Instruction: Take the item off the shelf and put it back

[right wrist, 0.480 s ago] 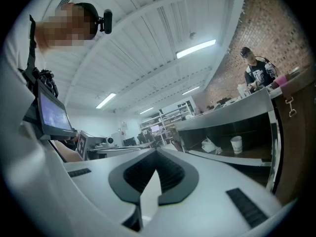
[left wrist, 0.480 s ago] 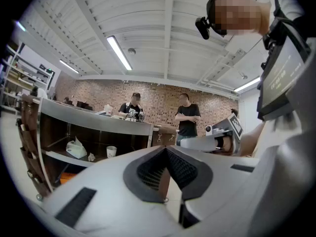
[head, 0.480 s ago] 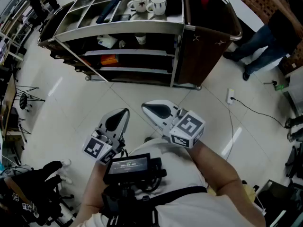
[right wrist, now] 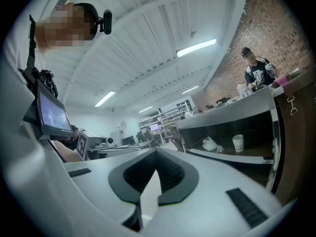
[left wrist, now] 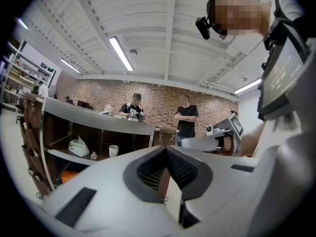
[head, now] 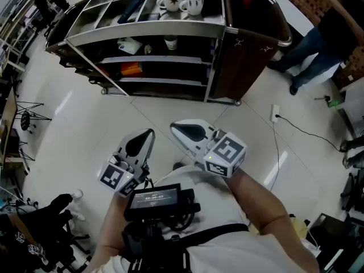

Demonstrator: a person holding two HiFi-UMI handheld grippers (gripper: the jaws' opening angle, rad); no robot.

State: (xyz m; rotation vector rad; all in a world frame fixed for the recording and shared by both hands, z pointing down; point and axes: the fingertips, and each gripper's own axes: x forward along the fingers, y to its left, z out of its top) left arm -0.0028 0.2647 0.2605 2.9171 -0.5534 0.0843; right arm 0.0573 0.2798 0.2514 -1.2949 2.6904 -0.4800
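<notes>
Head view: both grippers are held low, close to the person's chest and well apart from the metal-topped dark wood service cart that stands on the pale tiled floor.

The left gripper points up toward the cart. Its own view shows the jaws pressed together with nothing between them, so it is clenched and empty. Below it, a black device with a small lit screen is strapped to the person's chest.

On the cart's upper shelf, a white crumpled bag lies toward the left end and a small white paper cup stands upright near the middle, apart from the bag. Both also show in the left gripper view, bag and cup, and in the right gripper view, bag and cup. On the shelf below, toward the left end, lies an orange flat packet. I cannot tell which of these is the task's item; all sit on the shelves, none touched.

In the cart's top tray, toward the right, stand two white patterned mugs.

The right gripper points up and left. Its view shows the jaws closed on nothing.

Right of the cart, a white power strip with a black cable lies on the floor. A person in dark clothes stands at the far right.
</notes>
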